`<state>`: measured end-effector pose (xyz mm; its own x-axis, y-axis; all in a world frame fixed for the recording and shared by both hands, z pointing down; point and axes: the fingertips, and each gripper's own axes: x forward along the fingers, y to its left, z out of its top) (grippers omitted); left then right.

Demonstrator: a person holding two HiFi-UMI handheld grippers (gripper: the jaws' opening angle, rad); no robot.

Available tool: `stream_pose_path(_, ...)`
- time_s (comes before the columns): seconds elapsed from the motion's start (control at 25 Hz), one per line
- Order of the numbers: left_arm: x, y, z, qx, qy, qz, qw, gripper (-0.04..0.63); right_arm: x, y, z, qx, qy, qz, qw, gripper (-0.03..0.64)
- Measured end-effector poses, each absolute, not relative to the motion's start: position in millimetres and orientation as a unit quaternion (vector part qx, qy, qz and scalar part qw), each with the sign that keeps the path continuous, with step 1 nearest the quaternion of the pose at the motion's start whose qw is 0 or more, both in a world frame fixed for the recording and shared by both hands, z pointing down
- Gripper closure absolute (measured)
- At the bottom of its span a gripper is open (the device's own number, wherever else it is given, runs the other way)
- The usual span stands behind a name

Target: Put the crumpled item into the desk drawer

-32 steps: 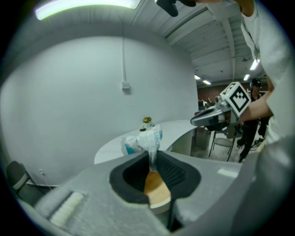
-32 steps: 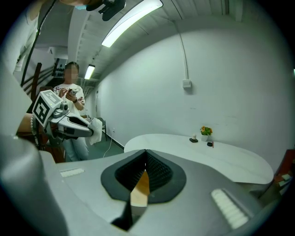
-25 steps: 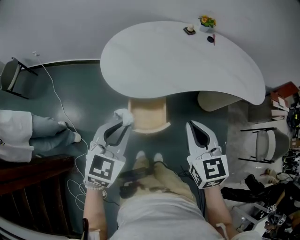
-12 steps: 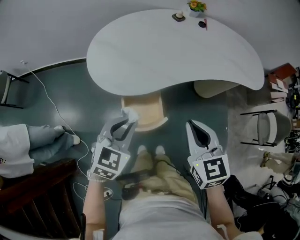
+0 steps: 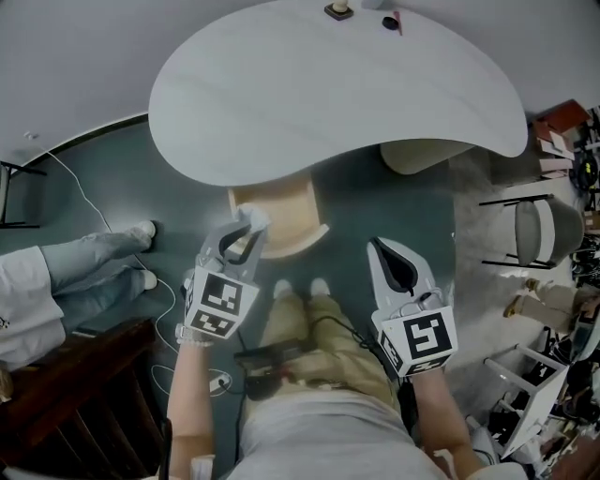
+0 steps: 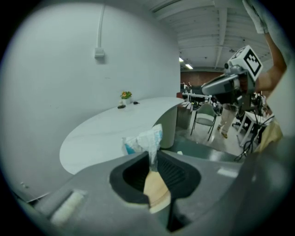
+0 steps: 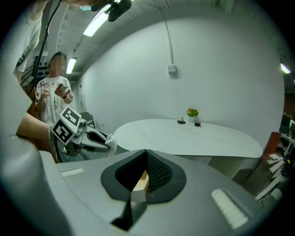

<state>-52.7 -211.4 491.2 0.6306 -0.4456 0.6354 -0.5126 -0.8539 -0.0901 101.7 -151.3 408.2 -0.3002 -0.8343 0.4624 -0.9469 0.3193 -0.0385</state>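
Observation:
A crumpled white and blue item (image 5: 251, 217) (image 6: 144, 139) is pinched in my left gripper (image 5: 242, 231) (image 6: 151, 154), which is shut on it. It hangs over the near left corner of the open light-wood drawer (image 5: 283, 208) that sticks out from under the white curved desk (image 5: 328, 94). My right gripper (image 5: 378, 246) (image 7: 146, 153) is shut with nothing in it, right of the drawer and lower over the floor. The right gripper view shows the left gripper (image 7: 87, 137) with the item (image 7: 110, 142), and a strip of drawer wood (image 7: 140, 182) behind its own jaws.
A seated person's legs (image 5: 89, 267) and a floor cable (image 5: 167, 309) lie to the left. Dark wooden furniture (image 5: 75, 394) fills the lower left. A chair (image 5: 532, 230) and clutter stand on the right. The desk's pedestal (image 5: 422, 155) is beside the drawer. Small objects (image 5: 337, 11) sit at the desk's far edge.
My left gripper has carried the crumpled item forward to the drawer's near left corner. The right gripper has stayed put. The seated person's legs have shifted.

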Motion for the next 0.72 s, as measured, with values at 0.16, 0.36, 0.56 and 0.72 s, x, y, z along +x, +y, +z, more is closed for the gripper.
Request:
stream_pose_path(0.16, -48, -218, 521, 0.896, -0.252, 0.362, 0.056, 0.546, 105, -153, 415, 0.566, -0.788, 0.161, 0.181, 0.615)
stream_pose_path(0.36, -36, -230, 556, 0.891, -0.226, 0.389, 0.062, 0.546, 111, -157, 423, 0.567, -0.786, 0.167, 0.178, 0.615)
stream_pose_path(0.56, -29, -229, 595, 0.883, -0.198, 0.419, 0.071, 0.546, 117, -151, 435, 0.572, -0.781, 0.173, 0.181, 0.615)
stream_pose_path(0.72, -20, -232, 626, 0.874, -0.177, 0.447, 0.073, 0.546, 127, -147, 446, 0.575, -0.777, 0.179, 0.183, 0.615)
